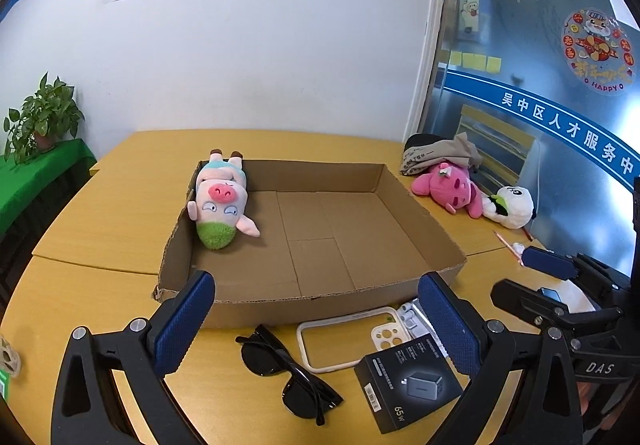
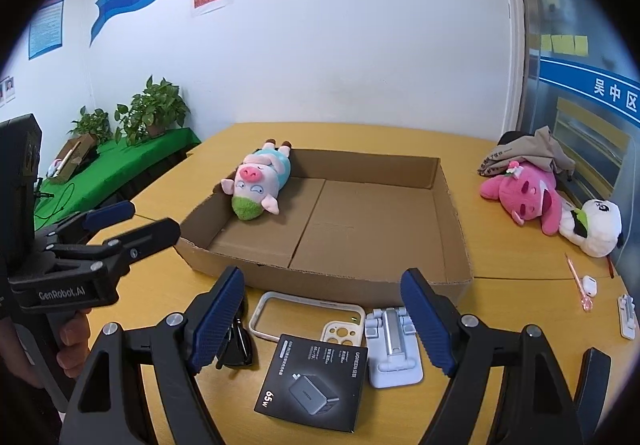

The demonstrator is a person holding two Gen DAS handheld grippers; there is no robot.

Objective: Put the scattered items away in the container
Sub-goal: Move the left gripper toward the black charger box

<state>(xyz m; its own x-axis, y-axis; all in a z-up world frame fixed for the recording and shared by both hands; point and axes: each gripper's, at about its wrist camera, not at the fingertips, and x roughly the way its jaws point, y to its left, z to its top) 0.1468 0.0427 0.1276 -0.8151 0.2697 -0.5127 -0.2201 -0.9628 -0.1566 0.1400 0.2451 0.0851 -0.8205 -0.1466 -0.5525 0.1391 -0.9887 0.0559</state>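
Note:
A shallow cardboard tray (image 1: 400,201) (image 2: 452,213) sits mid-table with a pig plush (image 1: 220,201) (image 2: 258,187) in its far left corner. In front of it lie black sunglasses (image 1: 288,377) (image 2: 238,345), a clear phone case (image 1: 340,333) (image 2: 304,313), a black charger box (image 1: 408,381) (image 2: 312,385) and a white phone stand (image 2: 394,349). My left gripper (image 1: 316,325) is open and empty above these. My right gripper (image 2: 324,321) is open and empty above them too.
A pink plush (image 1: 448,185) (image 2: 524,197), a white panda plush (image 1: 512,205) (image 2: 596,229) and a grey cloth bag (image 2: 528,157) lie at the right. A pink pen (image 2: 576,281), earbud case (image 2: 590,285) and small white stand (image 2: 626,315) lie near the right edge.

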